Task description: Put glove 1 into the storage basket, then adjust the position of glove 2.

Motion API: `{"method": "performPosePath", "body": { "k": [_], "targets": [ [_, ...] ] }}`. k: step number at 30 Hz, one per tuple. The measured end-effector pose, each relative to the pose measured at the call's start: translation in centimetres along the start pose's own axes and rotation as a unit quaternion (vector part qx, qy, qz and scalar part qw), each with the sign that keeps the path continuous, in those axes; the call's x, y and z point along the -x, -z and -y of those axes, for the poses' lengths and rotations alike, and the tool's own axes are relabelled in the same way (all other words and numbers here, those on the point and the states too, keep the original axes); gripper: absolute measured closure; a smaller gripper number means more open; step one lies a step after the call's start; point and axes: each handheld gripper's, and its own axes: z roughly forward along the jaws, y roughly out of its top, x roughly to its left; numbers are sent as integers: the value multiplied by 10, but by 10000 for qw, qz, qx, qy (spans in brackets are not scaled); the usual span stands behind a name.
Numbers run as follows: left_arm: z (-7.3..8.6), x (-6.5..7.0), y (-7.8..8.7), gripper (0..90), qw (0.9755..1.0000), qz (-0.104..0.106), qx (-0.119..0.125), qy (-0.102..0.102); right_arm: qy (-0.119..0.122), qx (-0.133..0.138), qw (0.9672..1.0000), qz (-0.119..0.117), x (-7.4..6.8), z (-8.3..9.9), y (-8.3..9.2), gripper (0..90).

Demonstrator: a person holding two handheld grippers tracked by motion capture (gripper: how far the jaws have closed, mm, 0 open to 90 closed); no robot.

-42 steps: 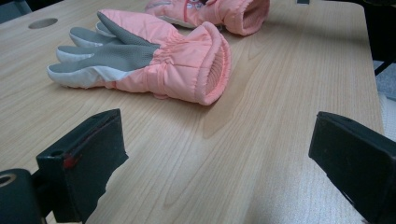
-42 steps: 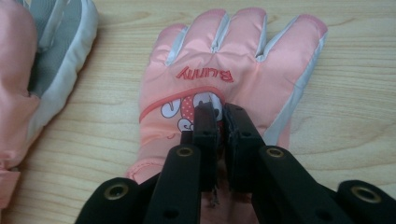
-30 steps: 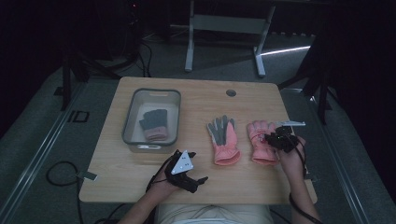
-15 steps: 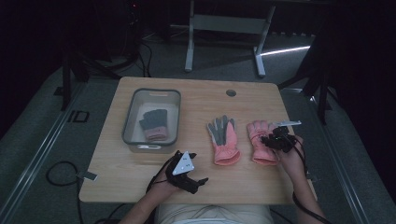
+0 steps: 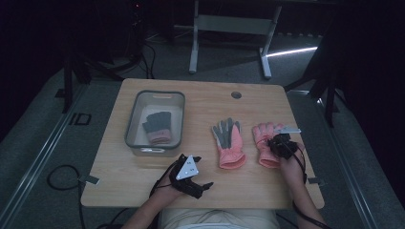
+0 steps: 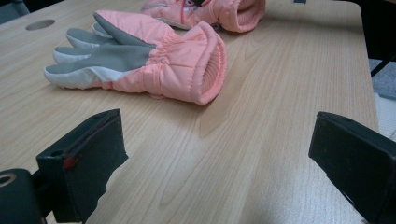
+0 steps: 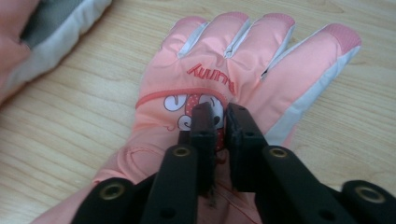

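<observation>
On the bench (image 5: pixel 143 186), a bin (image 5: pixel 131 129) sits at the left with a small glove (image 5: pixel 157 126) lying in it. Right of the bin lie two gloves side by side: the palm-up glove (image 5: pixel 229 143), then the right glove (image 5: pixel 266 143) under the right tool (image 5: pixel 278 143). The left tool (image 5: pixel 193 183) rests near the bench's near edge, in front of the bin.

Black two-jaw grippers, one in each hand

The left gripper (image 5: pixel 203 186) carries a grey three-cornered plate on top; its blocky black jaws bear a small red mark. The right gripper (image 7: pixel 220 122) has slim black jaws with brass-ringed screw holes and a trailing black cable.
</observation>
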Motion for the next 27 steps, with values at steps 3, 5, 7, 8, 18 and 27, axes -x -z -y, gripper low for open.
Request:
{"method": "performPosePath", "body": {
  "k": [3, 5, 7, 8, 18, 27],
  "targets": [
    [0, 0, 1, 32, 10000, -29, -1, 9, -146, 24, 9998, -115, 4, -4, 6, 868],
    [0, -1, 0, 32, 10000, -24, 10, 39, -165, 121, 9998, -33, 6, -9, 13, 872],
    [0, -1, 0, 32, 10000, -29, 19, 39, -219, 275, 9994, -30, 9, -16, 23, 873],
    [0, -1, 0, 32, 10000, -24, 11, 42, -206, 316, 9993, -9, 10, -18, 27, 873],
    [0, -1, 0, 33, 10000, -39, -5, 6, -30, 885, 9960, -74, -2, -58, 77, 872],
    [-1, -1, 2, 33, 10000, -62, 7, -12, 279, 1109, 9933, -168, -45, -85, 107, 872]
  ]
}}
